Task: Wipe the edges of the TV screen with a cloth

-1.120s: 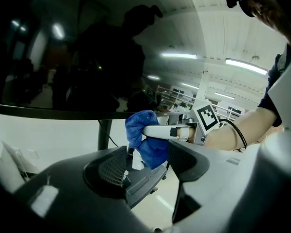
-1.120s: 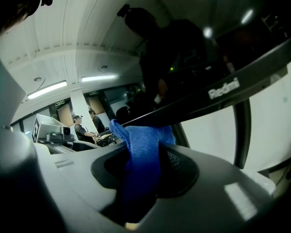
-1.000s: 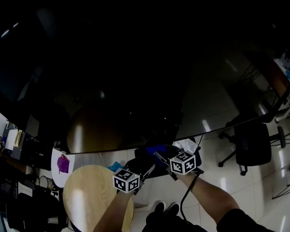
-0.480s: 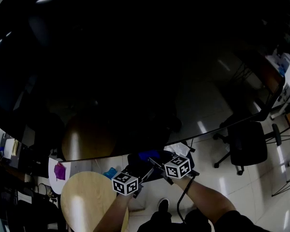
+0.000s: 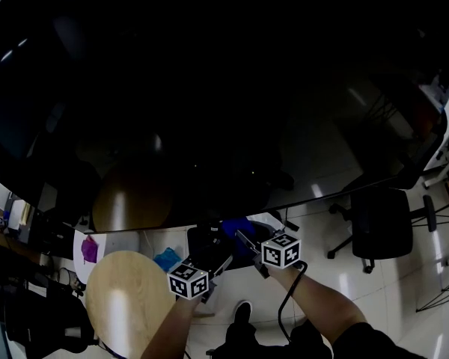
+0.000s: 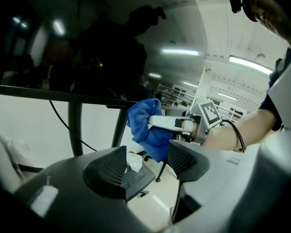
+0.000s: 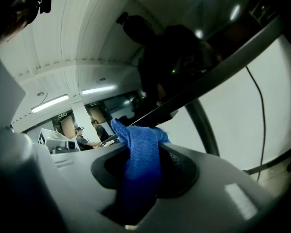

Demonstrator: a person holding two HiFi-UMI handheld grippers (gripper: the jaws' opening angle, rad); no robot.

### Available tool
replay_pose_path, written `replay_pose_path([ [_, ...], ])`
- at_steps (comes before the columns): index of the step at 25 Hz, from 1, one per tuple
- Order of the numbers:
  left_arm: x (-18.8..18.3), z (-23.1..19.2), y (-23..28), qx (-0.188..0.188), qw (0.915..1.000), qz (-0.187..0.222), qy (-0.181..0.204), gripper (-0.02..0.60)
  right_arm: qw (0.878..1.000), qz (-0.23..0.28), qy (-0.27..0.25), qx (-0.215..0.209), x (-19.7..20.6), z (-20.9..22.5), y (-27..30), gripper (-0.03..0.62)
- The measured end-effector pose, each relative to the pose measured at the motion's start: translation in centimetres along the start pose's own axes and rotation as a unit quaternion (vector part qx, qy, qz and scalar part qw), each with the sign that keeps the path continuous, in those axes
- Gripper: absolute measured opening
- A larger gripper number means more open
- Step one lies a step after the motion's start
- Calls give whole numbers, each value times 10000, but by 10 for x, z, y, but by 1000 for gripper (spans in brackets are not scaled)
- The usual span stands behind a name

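Head view shows the dark TV screen [image 5: 209,88] filling most of the frame, its lower edge running in a curve just above both grippers. The right gripper [image 5: 245,239] points up and to the left at that edge, its jaws clamped on a blue cloth [image 5: 236,226]. The cloth bunches out past the jaw tips and sits right at the underside of the bezel.

Right gripper view confirms the hold. A strip of the cloth runs down between the two jaws, pinched tight, and its free end rises toward the screen's dark lower edge. Left gripper view looks at this from the side, and there the bunched cloth meets the bottom bezel, seemingly touching it, near one of the black stand legs [image 6: 75,127].

The left gripper [image 5: 218,262] hangs just beside the right one and a little lower, its jaws apart with nothing between them. Through the gap only the cloth farther off and the pale floor show.

A round wooden table [image 5: 127,305] stands below the screen at the person's left. A black office chair [image 5: 382,223] stands on the glossy floor at the right, well apart from the grippers. A black cable [image 5: 286,305] hangs from the right gripper beside the forearm.
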State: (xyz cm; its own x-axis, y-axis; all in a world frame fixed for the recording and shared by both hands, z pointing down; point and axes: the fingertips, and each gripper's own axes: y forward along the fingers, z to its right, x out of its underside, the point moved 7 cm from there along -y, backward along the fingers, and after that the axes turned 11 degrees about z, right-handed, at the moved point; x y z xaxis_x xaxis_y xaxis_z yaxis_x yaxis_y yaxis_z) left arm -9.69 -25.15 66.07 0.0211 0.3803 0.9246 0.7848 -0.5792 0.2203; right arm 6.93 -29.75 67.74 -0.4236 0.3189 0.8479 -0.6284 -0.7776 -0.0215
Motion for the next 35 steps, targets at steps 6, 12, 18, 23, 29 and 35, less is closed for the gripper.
replay_pose_path([
  [6,-1,29,36,56,9999,-47,81,255,9998,-6,-158,137,-24,34,-38,137],
  [12,-10,60,81,211,9997,-29,155,255,9984,168,-162,507,-52,76,-81,137],
  [18,-9,93,121,399,9990,-63,187,255,9967,274,-255,726,-78,111,-126,137],
  [23,-7,120,153,512,9984,-79,212,255,9946,373,-319,918,-101,140,-164,137],
  [29,-5,160,183,506,9983,-53,275,255,9934,418,-410,985,-125,173,-206,137],
  [35,-3,207,215,534,9981,-4,292,255,9918,545,-448,1064,-149,210,-245,137],
])
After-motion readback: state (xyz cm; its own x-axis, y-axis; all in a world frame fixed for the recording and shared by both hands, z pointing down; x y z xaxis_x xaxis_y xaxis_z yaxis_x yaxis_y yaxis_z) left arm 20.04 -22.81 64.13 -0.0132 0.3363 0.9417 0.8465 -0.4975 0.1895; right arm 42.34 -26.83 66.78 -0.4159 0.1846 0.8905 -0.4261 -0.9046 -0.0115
